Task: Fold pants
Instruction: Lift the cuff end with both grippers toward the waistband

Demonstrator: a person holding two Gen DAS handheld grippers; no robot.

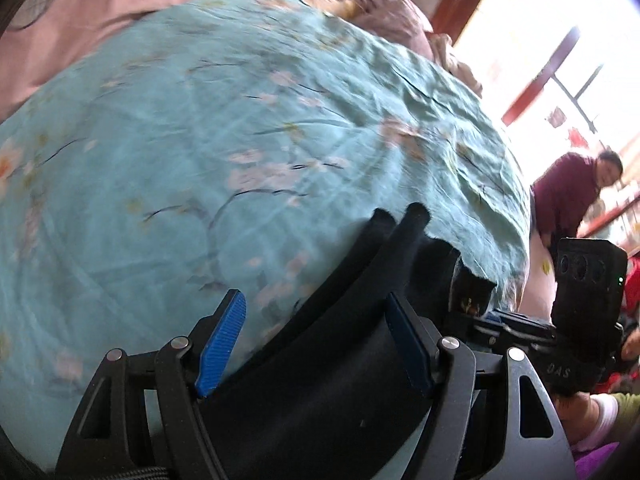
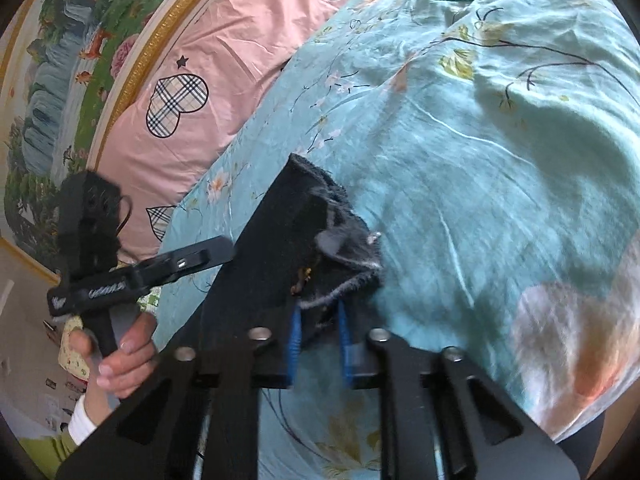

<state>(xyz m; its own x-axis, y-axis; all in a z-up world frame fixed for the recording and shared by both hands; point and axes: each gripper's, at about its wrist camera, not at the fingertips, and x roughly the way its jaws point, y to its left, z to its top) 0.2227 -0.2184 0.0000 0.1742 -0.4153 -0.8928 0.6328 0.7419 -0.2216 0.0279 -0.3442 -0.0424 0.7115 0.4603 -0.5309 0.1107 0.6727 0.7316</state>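
Note:
Black pants (image 1: 344, 344) hang stretched between my two grippers above a bed with a teal floral sheet (image 1: 200, 140). In the left wrist view my left gripper (image 1: 316, 340) has its blue pads wide apart, and the black cloth runs between them against the right pad. In the right wrist view my right gripper (image 2: 318, 344) is shut on a frayed edge of the pants (image 2: 320, 240). The left gripper (image 2: 192, 258), held in a hand, shows at the left there, touching the pants' edge.
A pink pillow (image 2: 224, 60) with plaid hearts lies at the head of the bed below a gold-framed painting (image 2: 80, 52). A person in a maroon top (image 1: 568, 196) stands beyond the bed's far side near bright windows. A mauve blanket (image 1: 384, 12) is heaped at the bed's edge.

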